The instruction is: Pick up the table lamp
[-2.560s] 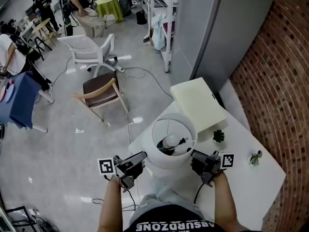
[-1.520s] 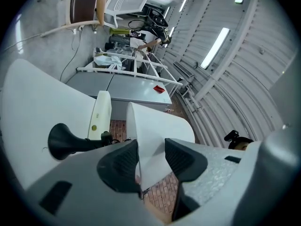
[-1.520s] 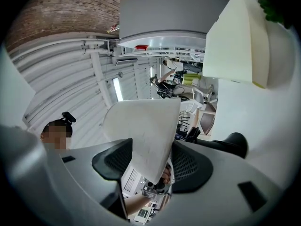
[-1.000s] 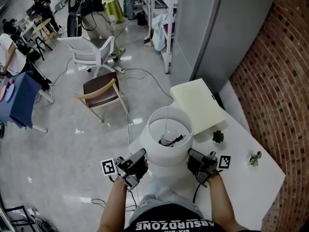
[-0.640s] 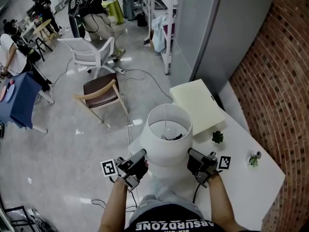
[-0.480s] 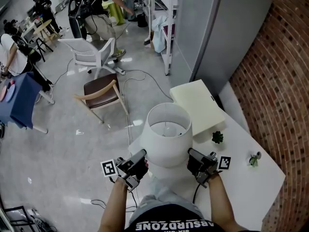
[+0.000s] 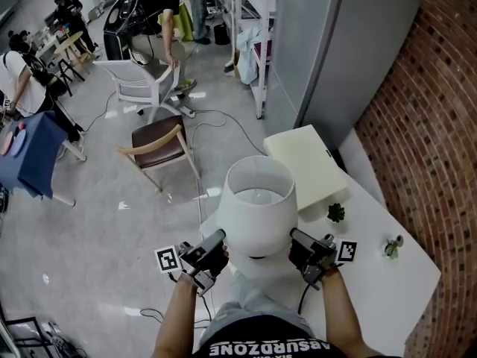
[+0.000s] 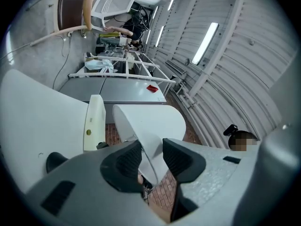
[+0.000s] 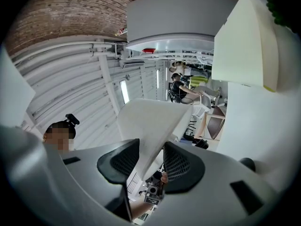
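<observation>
The table lamp has a white drum shade and hangs above the white table, right in front of me. My left gripper pinches the shade's lower rim on the left side. My right gripper pinches the rim on the right. In the left gripper view the shade's wall runs between the pads of the left gripper. The right gripper view shows the shade wedged between the pads of the right gripper. Both pairs of jaws have just been closing on the rim. The lamp's base is hidden under the shade.
A cream box lies at the table's far end. A small dark plant and a little green figure sit to the right. A brown chair and a white office chair stand on the floor, with people behind them.
The shade has tipped upright and risen toward me, so the bulb and wires inside no longer show. Both grippers stay at its rim. People at the back have moved.
</observation>
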`<state>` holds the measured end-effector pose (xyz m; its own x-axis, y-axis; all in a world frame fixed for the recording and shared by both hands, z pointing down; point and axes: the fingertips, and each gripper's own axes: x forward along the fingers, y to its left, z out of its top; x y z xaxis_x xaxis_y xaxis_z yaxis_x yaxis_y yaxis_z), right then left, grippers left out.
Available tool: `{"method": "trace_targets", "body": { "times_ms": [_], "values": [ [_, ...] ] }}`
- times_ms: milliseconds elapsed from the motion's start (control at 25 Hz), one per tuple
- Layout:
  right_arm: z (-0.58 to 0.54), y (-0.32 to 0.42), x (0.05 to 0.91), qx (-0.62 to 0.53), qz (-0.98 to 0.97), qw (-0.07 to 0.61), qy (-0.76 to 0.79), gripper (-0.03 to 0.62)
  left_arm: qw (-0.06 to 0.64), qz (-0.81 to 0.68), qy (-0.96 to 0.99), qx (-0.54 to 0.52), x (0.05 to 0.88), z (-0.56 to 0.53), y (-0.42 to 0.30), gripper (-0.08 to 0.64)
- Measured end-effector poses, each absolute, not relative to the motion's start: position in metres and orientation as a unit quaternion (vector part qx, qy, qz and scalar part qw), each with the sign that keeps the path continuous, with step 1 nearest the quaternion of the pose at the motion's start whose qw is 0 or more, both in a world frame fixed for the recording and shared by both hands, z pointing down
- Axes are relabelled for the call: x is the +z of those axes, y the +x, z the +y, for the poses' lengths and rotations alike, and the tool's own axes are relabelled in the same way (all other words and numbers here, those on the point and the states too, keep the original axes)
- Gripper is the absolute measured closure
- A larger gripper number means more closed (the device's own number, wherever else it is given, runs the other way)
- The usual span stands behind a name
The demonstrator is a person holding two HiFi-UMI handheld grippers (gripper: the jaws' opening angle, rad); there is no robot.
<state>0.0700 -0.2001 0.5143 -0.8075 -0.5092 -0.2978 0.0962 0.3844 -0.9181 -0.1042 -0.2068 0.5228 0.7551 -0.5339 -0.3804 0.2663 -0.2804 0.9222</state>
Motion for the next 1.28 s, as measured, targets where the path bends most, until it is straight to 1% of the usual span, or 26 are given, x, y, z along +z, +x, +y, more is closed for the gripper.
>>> {"method": "trace_targets", "body": {
  "times_ms": [1280],
  "values": [
    [-0.203, 0.084, 0.476, -0.512, 0.796, 0.303, -0.112, 0.440, 0.548, -0.084, 0.762, -0.334, 0.479, -0.202, -0.092, 0.426]
  ]
}}
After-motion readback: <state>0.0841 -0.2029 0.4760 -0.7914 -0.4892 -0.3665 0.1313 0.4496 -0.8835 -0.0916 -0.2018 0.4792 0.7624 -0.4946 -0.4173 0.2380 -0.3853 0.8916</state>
